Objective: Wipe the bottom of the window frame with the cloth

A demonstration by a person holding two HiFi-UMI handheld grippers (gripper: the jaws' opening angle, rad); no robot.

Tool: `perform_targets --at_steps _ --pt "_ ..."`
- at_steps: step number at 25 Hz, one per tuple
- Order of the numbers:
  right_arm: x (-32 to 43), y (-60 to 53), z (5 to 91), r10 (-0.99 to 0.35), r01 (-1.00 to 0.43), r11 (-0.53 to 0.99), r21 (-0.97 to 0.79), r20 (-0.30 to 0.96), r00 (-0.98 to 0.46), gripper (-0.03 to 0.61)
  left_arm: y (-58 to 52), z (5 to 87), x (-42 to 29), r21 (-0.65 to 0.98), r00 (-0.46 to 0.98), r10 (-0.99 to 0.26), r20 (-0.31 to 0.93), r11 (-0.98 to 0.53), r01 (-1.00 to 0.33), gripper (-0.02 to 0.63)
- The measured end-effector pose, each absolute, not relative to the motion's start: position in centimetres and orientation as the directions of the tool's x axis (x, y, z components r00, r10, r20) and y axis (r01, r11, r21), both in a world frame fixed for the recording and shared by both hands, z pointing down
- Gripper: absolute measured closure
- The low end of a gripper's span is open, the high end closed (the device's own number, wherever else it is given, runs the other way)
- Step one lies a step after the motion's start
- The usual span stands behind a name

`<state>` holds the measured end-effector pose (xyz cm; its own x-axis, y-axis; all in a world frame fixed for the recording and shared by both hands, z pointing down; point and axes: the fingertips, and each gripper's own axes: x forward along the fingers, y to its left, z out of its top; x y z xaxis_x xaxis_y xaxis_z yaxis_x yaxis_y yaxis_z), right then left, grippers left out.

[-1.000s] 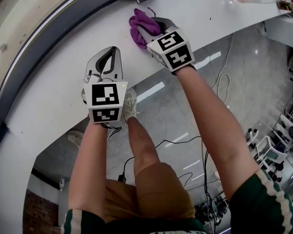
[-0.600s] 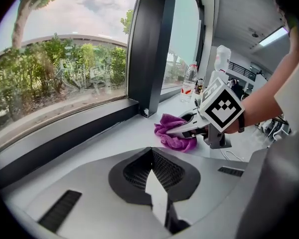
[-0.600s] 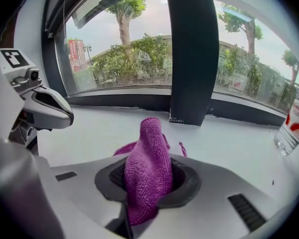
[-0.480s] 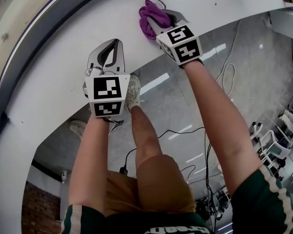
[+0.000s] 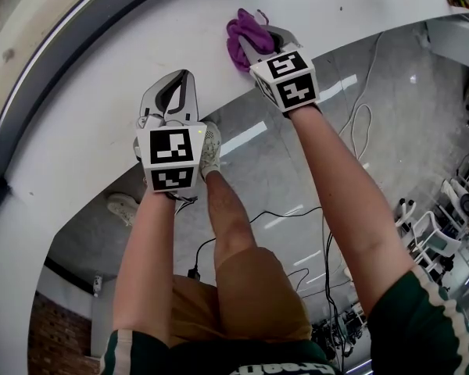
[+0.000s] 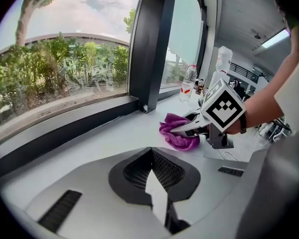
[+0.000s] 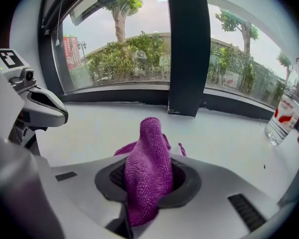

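The crumpled purple microfibre cloth (image 7: 148, 168) is grasped in the right claw (image 5: 252, 44), whose jaws are clenched on it. The cloth is laid against the white sill surface (image 5: 86, 123), near the dark bottom rail of the window frame (image 7: 114, 96). The left claw (image 6: 157, 203) is seen closed and empty, apart from the cloth.

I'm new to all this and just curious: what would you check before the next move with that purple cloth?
1. Purple cloth clamped in the right gripper: ok.
2. Cloth touching the window frame's bottom rail: not ok, it lies on the white sill short of it.
3. Left gripper shut, empty, apart from the cloth: ok.
4. Water bottle out of the wiping path: cannot tell; it stands farther right on the sill.
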<state>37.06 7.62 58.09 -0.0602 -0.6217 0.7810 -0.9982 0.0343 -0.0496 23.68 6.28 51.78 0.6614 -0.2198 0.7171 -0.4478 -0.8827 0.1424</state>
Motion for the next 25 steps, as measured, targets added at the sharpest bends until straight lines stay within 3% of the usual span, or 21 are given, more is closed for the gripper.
perform_targets --at_steps 25 --pt "28.4 5.7 57.7 -0.622 -0.999 0.039 -0.009 0.783 -0.032 0.492 3.4 50.2 13.7 0.138 0.649 -0.301 0.699 -0.834 -0.534 0.606"
